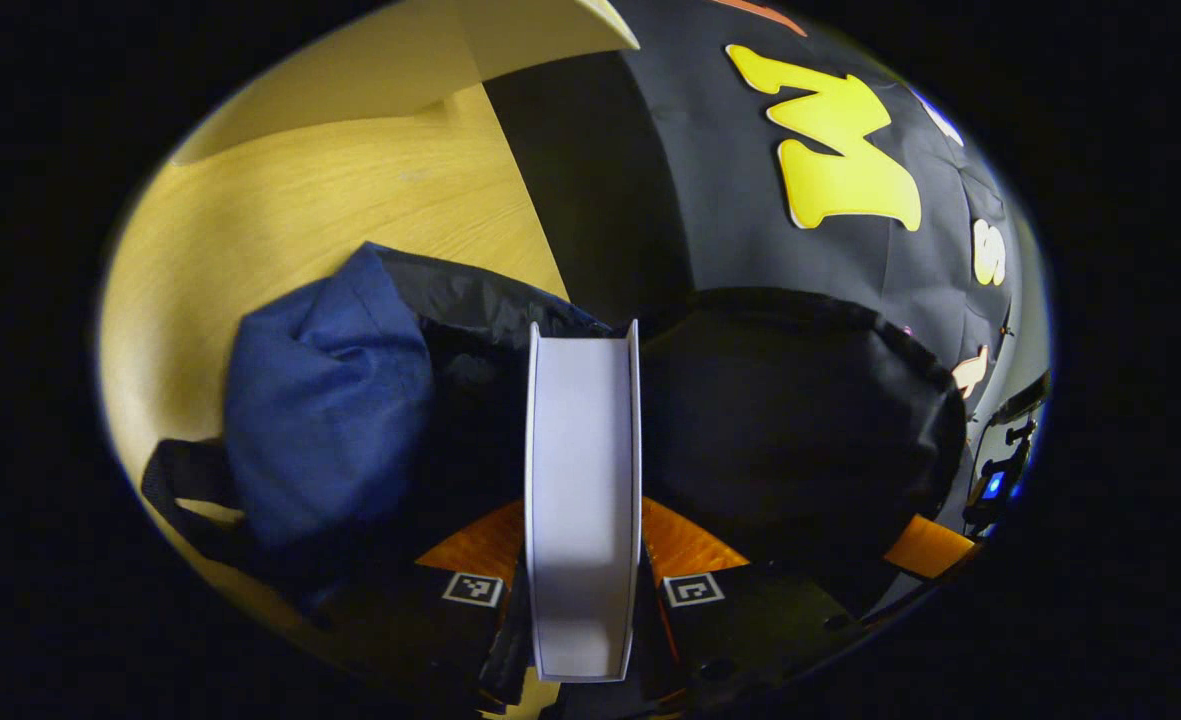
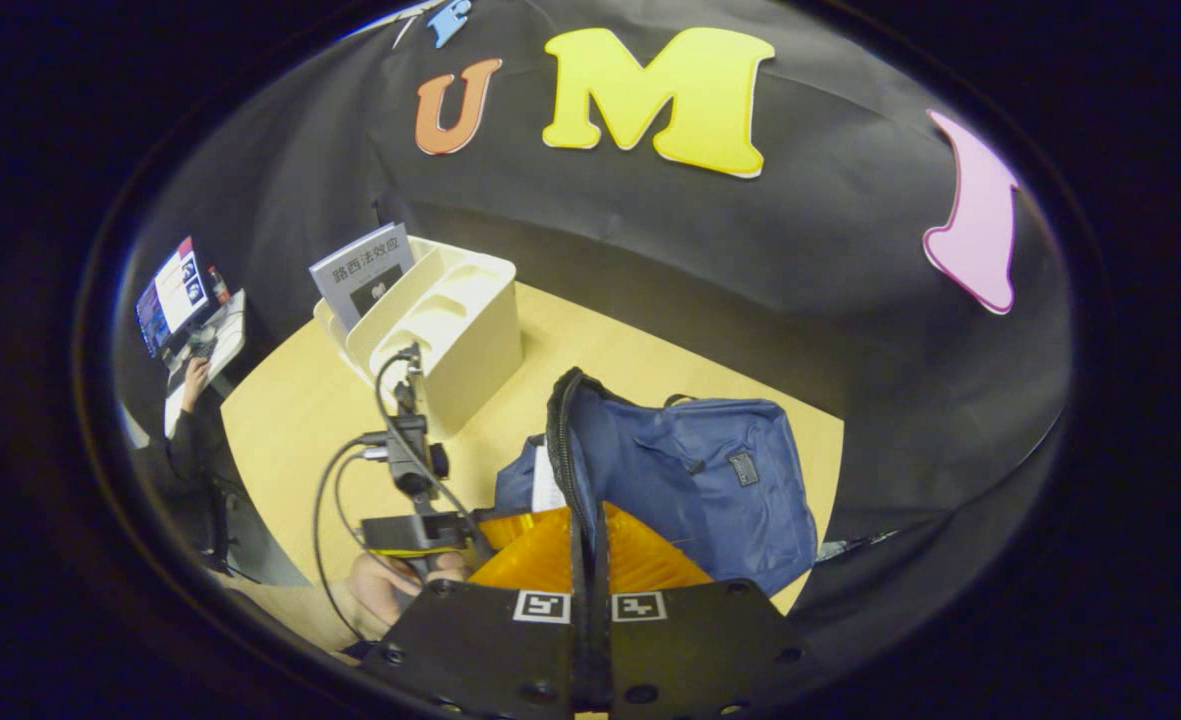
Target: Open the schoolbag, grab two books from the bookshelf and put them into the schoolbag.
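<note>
The wooden table (image 2: pixel 280 420) carries one blue schoolbag (image 2: pixel 690 480), and at 10 o'clock in the right gripper view stands one white bookshelf (image 2: pixel 440 320) with one grey book (image 2: pixel 362 272) in it; its cover writing is too small to read. The left gripper (image 1: pixel 582 560) has its jaws pressed on one white book (image 1: pixel 582 470) over the open bag. The right gripper (image 2: pixel 590 545) has its jaws squeezed on the bag's black rim (image 2: pixel 562 440).

The left gripper (image 1: pixel 583 560) fingers clamp a book (image 1: pixel 582 480); the right gripper (image 2: pixel 590 545) fingers pinch the schoolbag's rim (image 2: pixel 562 440).
</note>
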`<act>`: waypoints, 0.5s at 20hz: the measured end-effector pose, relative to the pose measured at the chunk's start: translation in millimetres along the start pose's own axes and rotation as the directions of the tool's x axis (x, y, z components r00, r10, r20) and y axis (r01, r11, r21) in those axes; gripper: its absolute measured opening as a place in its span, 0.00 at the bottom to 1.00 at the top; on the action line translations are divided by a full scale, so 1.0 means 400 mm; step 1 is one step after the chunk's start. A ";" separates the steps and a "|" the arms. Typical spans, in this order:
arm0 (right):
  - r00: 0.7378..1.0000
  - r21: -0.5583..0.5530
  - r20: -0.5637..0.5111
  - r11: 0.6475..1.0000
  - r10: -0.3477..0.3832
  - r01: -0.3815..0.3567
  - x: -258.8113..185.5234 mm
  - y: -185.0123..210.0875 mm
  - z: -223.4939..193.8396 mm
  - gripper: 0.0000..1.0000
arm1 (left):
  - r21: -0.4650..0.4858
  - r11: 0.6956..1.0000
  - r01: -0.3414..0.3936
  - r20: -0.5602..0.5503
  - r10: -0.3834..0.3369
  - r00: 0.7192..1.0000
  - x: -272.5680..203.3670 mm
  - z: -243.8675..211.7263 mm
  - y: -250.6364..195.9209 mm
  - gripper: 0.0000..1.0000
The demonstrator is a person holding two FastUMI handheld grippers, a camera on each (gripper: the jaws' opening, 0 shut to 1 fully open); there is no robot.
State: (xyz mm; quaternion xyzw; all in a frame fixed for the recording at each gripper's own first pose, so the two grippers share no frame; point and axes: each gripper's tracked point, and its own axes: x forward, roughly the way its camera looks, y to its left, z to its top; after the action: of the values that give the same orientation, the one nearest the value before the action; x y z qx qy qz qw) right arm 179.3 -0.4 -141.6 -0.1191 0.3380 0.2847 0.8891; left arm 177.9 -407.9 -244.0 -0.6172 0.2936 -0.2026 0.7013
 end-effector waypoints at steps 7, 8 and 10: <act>1.000 -0.005 -0.002 1.000 0.021 -0.021 0.001 0.001 -0.014 0.00 | -0.058 0.994 0.093 -0.016 -0.094 0.995 0.132 -0.031 0.006 0.44; 1.000 -0.003 -0.003 1.000 0.018 -0.018 0.002 -0.001 -0.013 0.00 | -0.066 0.993 0.101 -0.018 -0.102 0.995 0.145 -0.029 0.003 0.44; 1.000 0.009 -0.002 1.000 0.006 -0.006 0.003 -0.014 -0.011 0.00 | -0.053 0.993 0.108 -0.031 -0.110 0.993 0.159 -0.037 0.004 0.45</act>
State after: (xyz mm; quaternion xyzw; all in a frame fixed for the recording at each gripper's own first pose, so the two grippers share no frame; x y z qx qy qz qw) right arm 180.7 -6.2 -145.5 -0.1143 0.3405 0.2859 0.8884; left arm 215.5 -459.8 -256.6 -0.6467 0.2765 -0.2433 0.6679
